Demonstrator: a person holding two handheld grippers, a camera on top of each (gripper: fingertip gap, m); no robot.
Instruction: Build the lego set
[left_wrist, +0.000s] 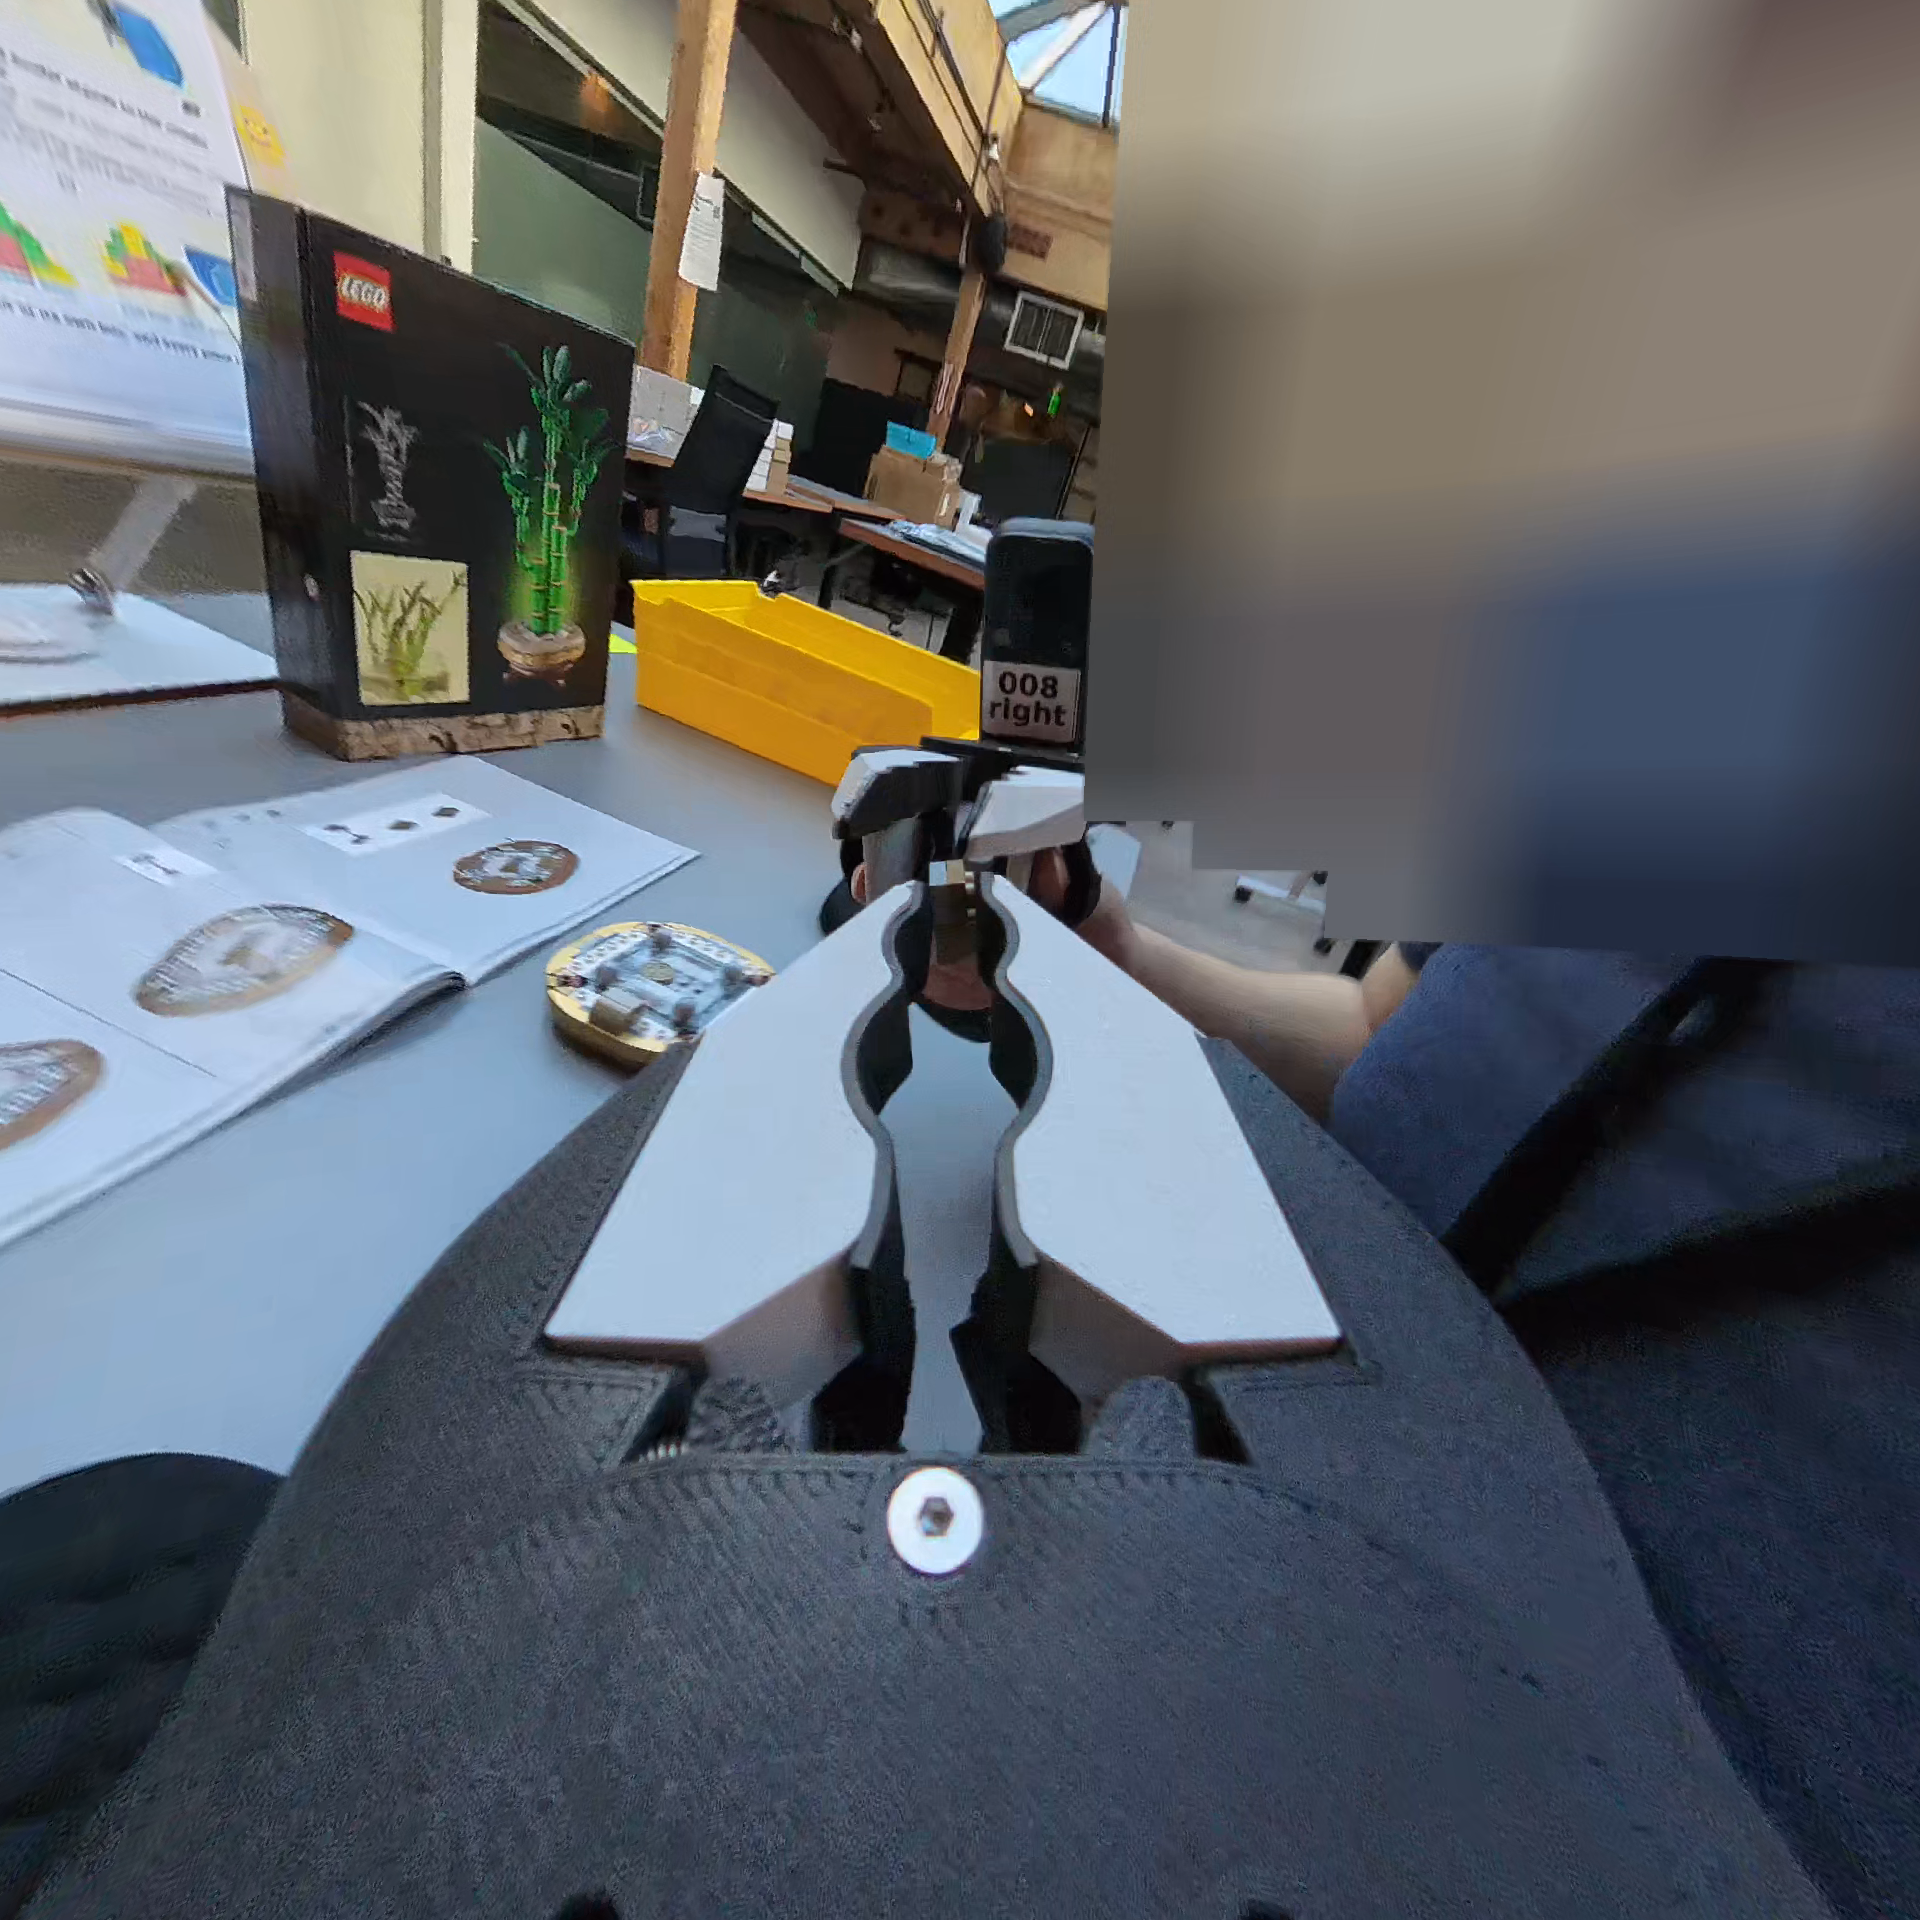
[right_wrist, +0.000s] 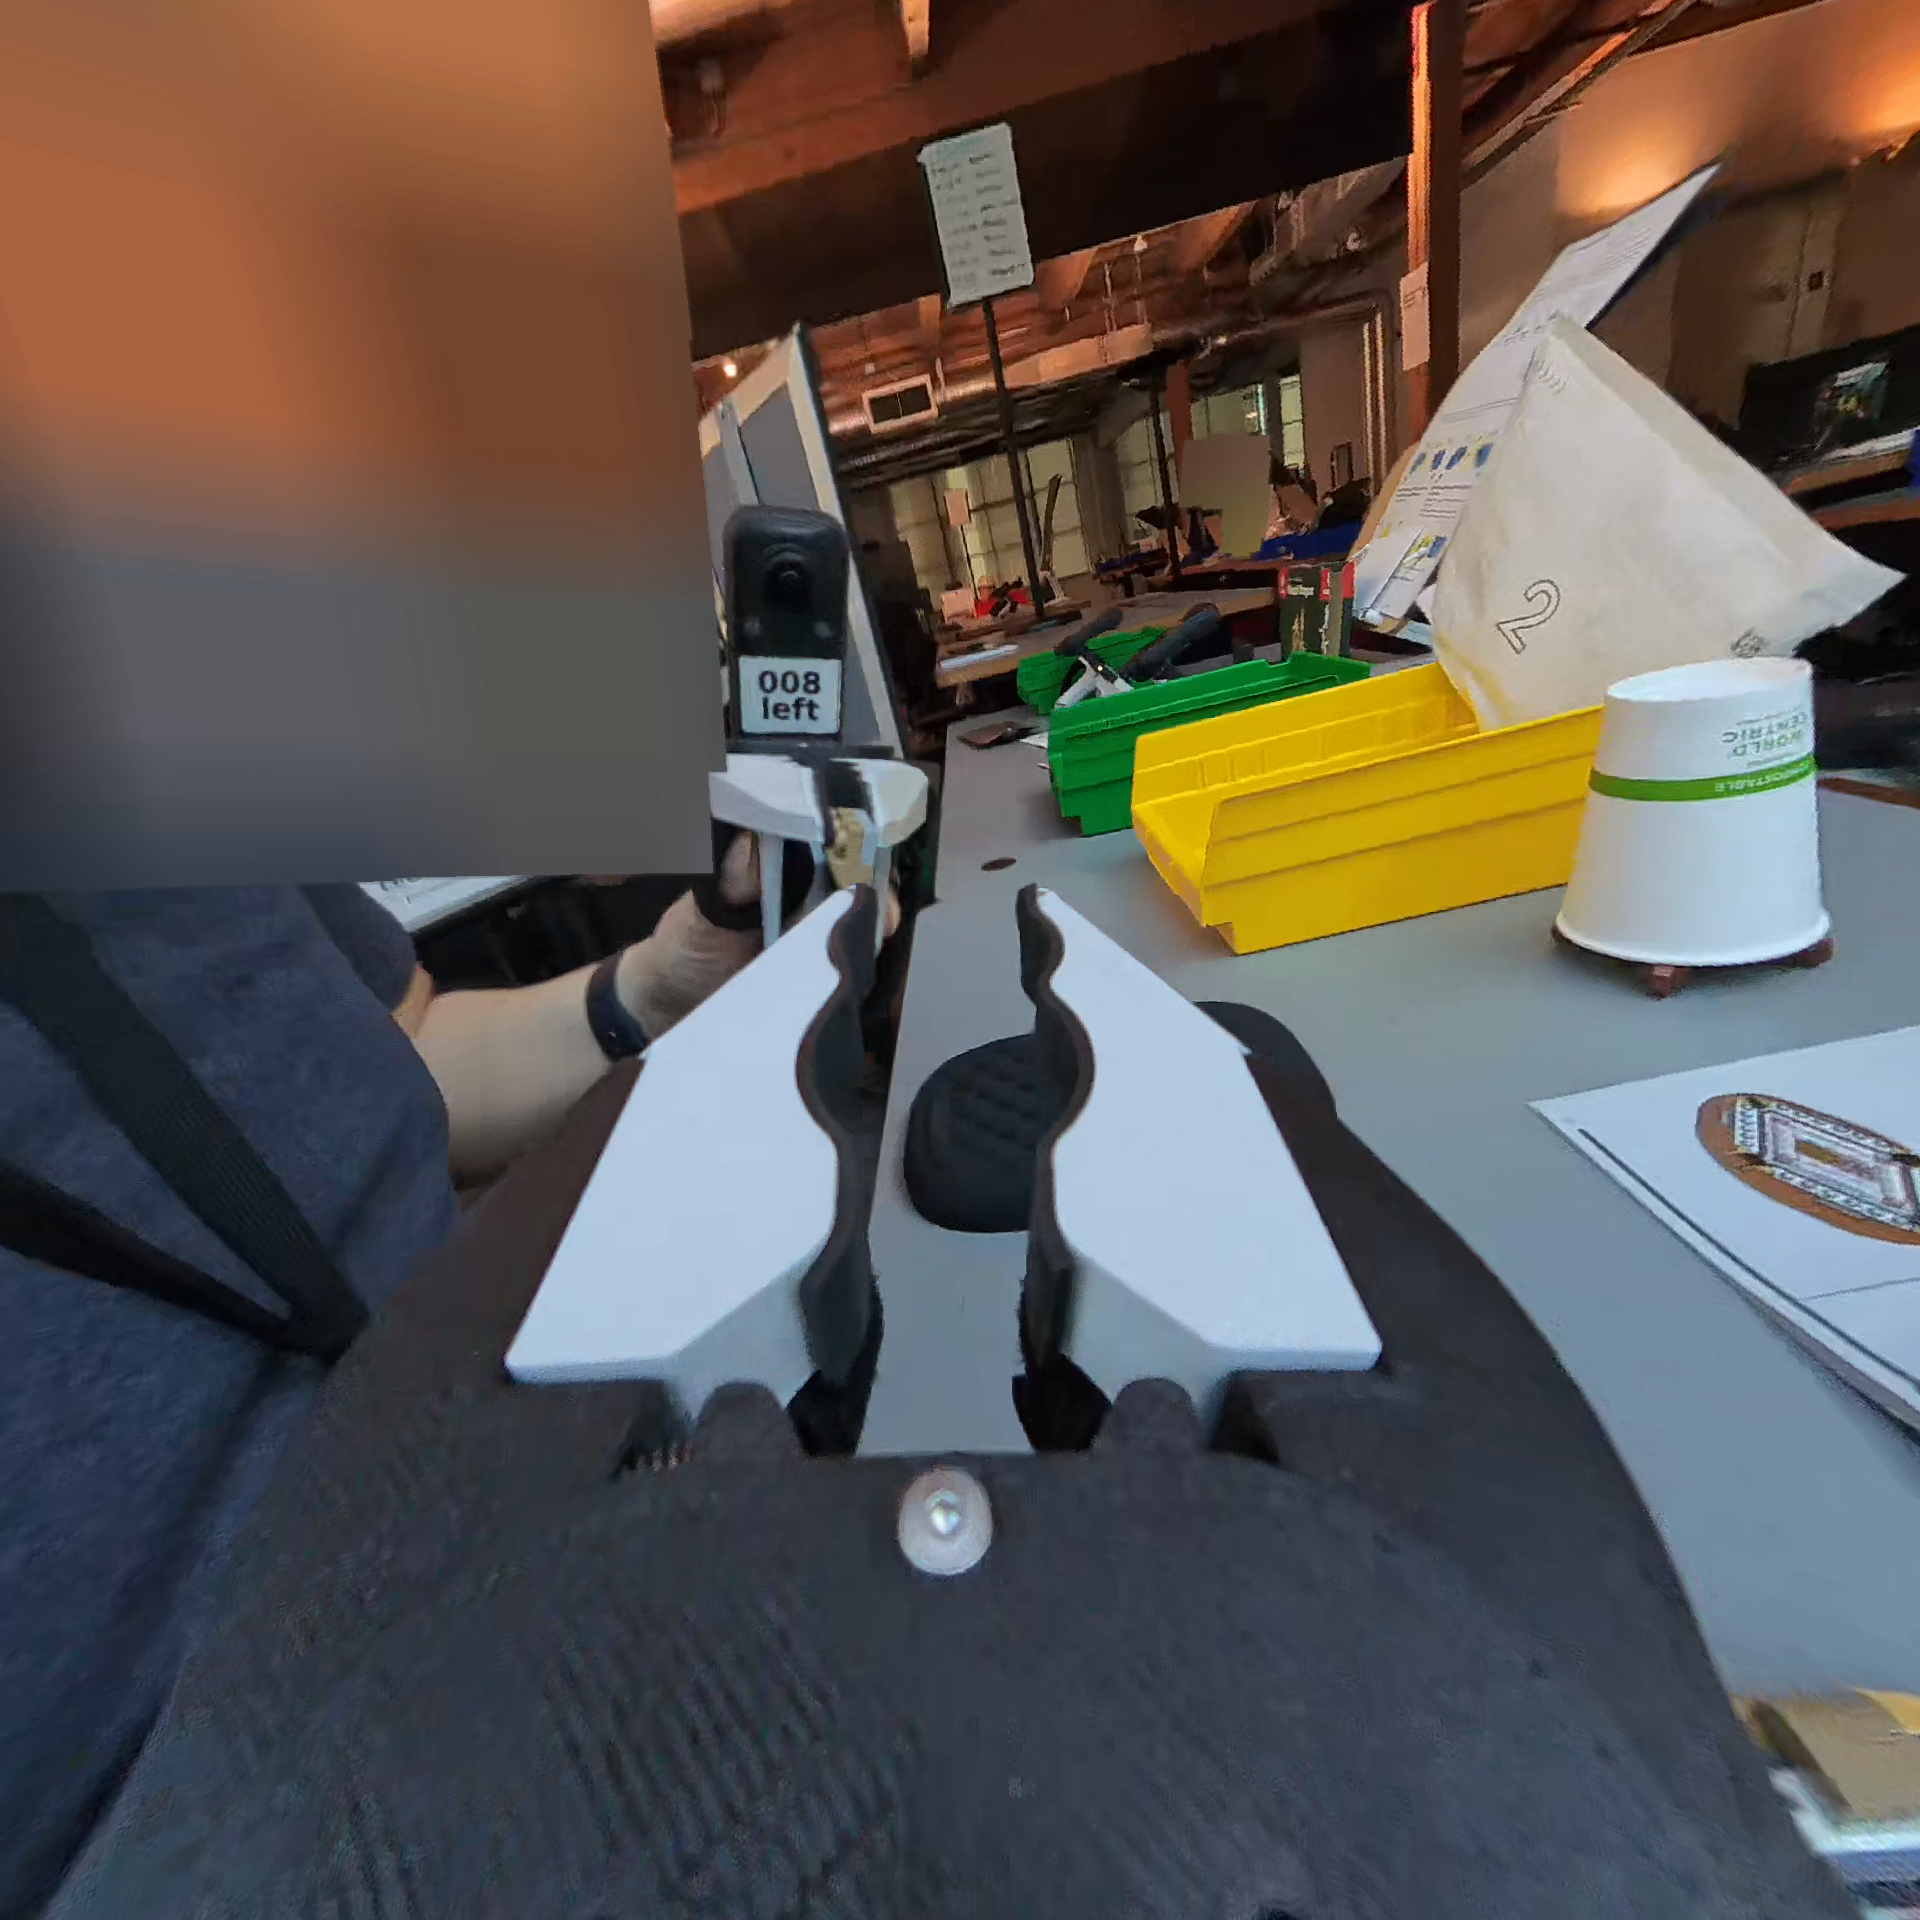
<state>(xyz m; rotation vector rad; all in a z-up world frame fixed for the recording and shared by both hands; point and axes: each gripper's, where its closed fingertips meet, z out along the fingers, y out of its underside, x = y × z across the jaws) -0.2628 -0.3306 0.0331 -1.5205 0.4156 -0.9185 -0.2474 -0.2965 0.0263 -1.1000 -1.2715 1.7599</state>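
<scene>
My left gripper (left_wrist: 951, 891) is shut on a small tan lego piece (right_wrist: 849, 837), held in the air above the grey table (left_wrist: 416, 1195). It also shows in the right wrist view (right_wrist: 836, 831), tip toward me. My right gripper (right_wrist: 951, 906) is open and empty, its tips just in front of the left gripper's tips. It also shows in the left wrist view (left_wrist: 945, 831), facing the left one. The round tan and white lego base (left_wrist: 655, 987) lies on the table left of both grippers.
An open instruction booklet (left_wrist: 312, 914) and the black lego box (left_wrist: 436, 520) lie left. A yellow bin (right_wrist: 1351, 810), a green bin (right_wrist: 1174, 717), an upturned paper cup (right_wrist: 1704, 810) and a paper bag (right_wrist: 1621, 540) stand behind. A black oval pad (right_wrist: 977, 1132) lies below my right gripper. Left tips to right tips: about 4 cm.
</scene>
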